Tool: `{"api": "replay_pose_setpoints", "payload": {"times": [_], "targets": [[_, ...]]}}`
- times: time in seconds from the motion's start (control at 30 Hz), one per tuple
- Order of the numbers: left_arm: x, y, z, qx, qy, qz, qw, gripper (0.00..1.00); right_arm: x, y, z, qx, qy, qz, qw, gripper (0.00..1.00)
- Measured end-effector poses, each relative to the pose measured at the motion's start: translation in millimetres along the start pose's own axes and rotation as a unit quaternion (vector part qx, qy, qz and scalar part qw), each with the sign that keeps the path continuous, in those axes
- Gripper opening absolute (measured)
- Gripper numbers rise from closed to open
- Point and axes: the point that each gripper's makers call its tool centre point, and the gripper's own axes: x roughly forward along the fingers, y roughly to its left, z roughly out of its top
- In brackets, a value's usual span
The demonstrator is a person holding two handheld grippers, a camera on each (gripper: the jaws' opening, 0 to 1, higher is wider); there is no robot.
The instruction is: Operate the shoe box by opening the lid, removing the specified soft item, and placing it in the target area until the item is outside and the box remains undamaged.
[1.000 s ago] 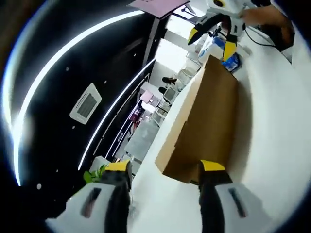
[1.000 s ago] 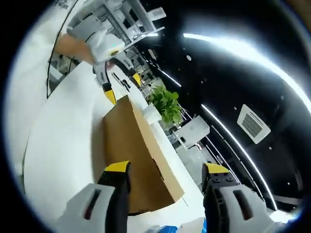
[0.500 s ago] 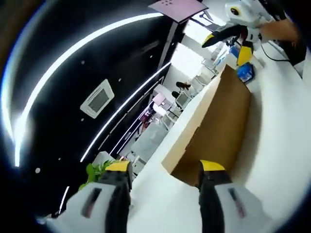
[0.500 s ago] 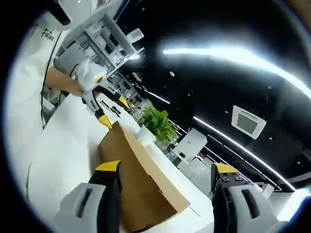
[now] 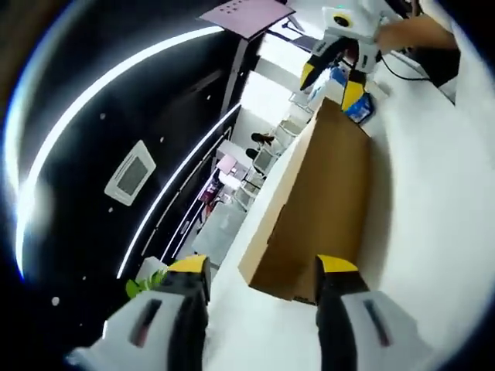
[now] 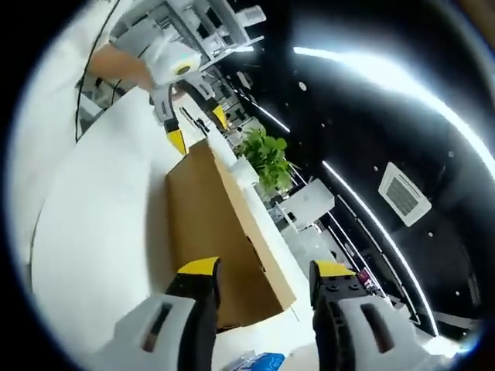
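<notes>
Early in the job — the long brown cardboard shoe box [image 5: 321, 209] lies on the white counter [image 5: 433, 193] with its lid down flat, nothing taken out yet. Opening, removing and placing all remain.

The left gripper [image 5: 263, 270] hangs at one short end, fingers spread and released, holding nothing. The right gripper [image 6: 263, 272] sits at the opposite end, fingers parted too, empty.

The box's long axis runs straight from one gripper to the other — each view looks down its length, with the far gripper at the far end.
</notes>
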Motion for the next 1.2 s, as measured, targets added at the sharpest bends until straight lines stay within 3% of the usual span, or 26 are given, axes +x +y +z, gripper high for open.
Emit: {"api": "replay_pose_setpoints", "payload": {"times": [0.03, 0.13, 0.3, 0.5, 0.7, 0.83, 0.93, 1.2], "targets": [[0.7, 2.6, -2.8, 0.006, 0.007, 0.008, 0.9999, 0.54, 0.4, 0.7, -0.9, -0.014, 0.005, 0.002, 0.9999, 0.48], [2.2, -4.8, 3.5, -0.019, -0.020, -0.019, 0.9994, 0.58, 1.6, 1.6, -0.1, -0.058, 0.008, 0.002, 0.9983, 0.47], [5.3, -11.2, -4.7, -0.013, 0.004, -0.028, 0.9995, 0.61, 1.9, 2.9, 0.7, -0.060, -0.005, 0.004, 0.9982, 0.44], [8.9, -14.8, -3.3, -0.004, -0.005, -0.023, 0.9997, 0.62, 4.9, 5.7, -5.6, -0.077, -0.004, 0.003, 0.9971, 0.45], [12.3, -18.4, -7.5, -0.001, -0.003, -0.028, 0.9996, 0.61, 8.9, 4.9, -22.0, -0.063, 0.003, 0.001, 0.9980, 0.42], [14.3, -22.8, -8.1, 0.027, 0.003, -0.031, 0.9991, 0.58, 8.1, 9.1, -27.9, -0.060, 0.016, 0.013, 0.9980, 0.42], [13.4, -28.8, -3.0, 0.029, -0.007, -0.047, 0.9984, 0.57, 8.6, 11.7, -30.3, -0.075, 0.023, 0.018, 0.9968, 0.42], [15.4, -26.0, -0.8, 0.026, -0.004, -0.034, 0.9991, 0.43, 8.4, 12.9, -33.6, -0.092, 0.045, 0.022, 0.9945, 0.35]]}}
